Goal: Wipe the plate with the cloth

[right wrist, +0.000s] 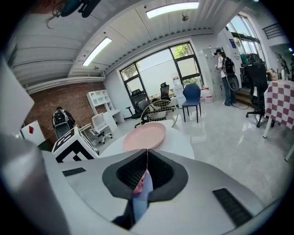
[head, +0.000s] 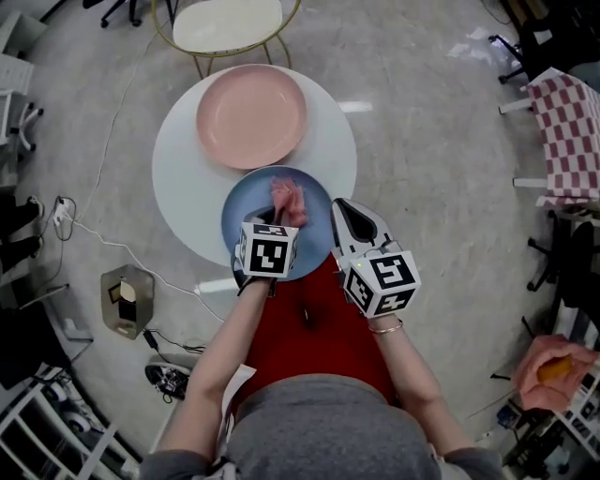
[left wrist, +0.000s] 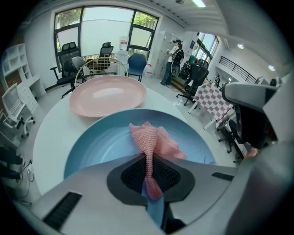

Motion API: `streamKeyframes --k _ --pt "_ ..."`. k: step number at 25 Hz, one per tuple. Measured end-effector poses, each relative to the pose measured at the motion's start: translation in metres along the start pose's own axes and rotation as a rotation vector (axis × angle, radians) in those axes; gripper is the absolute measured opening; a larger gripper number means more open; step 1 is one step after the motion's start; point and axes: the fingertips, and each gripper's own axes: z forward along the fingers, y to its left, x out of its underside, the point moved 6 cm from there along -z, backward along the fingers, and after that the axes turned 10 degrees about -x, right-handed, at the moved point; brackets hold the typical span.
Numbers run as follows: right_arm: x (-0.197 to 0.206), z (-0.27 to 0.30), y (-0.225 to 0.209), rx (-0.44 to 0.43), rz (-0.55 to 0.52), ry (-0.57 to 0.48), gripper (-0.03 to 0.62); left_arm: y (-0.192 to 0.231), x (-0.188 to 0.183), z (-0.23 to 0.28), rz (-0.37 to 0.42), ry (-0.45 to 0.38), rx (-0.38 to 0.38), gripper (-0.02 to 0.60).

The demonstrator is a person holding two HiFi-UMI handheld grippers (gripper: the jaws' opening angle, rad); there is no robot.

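Note:
On the near side of the white round table point(head: 178, 178) a blue plate point(head: 248, 211) point(left wrist: 101, 142) juts past the front edge. A crumpled pink cloth point(head: 289, 200) point(left wrist: 154, 140) rests on its middle, and my left gripper point(head: 278, 208) point(left wrist: 149, 170) is shut on the cloth's near end. My right gripper point(head: 337, 208) point(right wrist: 146, 165) is at the plate's right rim, shut, with the blue plate's edge point(right wrist: 140, 197) showing between its jaws. A pink plate point(head: 251, 115) point(left wrist: 108, 95) point(right wrist: 144, 135) lies just beyond, bare.
A gold-framed chair point(head: 228, 23) stands behind the table. A checked cloth point(head: 567, 131) hangs at the far right. White cables and a small box point(head: 127, 300) lie on the floor at the left. Office chairs stand further off.

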Motion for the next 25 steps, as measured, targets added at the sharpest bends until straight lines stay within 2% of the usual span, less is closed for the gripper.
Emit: streamKeyframes --k 10,18,25 --pt "-0.007 0.031 0.022 -0.106 -0.051 0.052 0.029 0.048 0.017 -0.01 -0.016 0.039 -0.133 0.034" --pt "-0.006 0.039 0.031 -0.133 -0.064 0.073 0.029 0.073 0.031 -0.02 -0.061 0.06 -0.188 0.034" --pt "-0.005 0.042 0.039 -0.131 -0.066 0.072 0.029 0.09 0.036 -0.033 -0.049 0.053 -0.231 0.034"
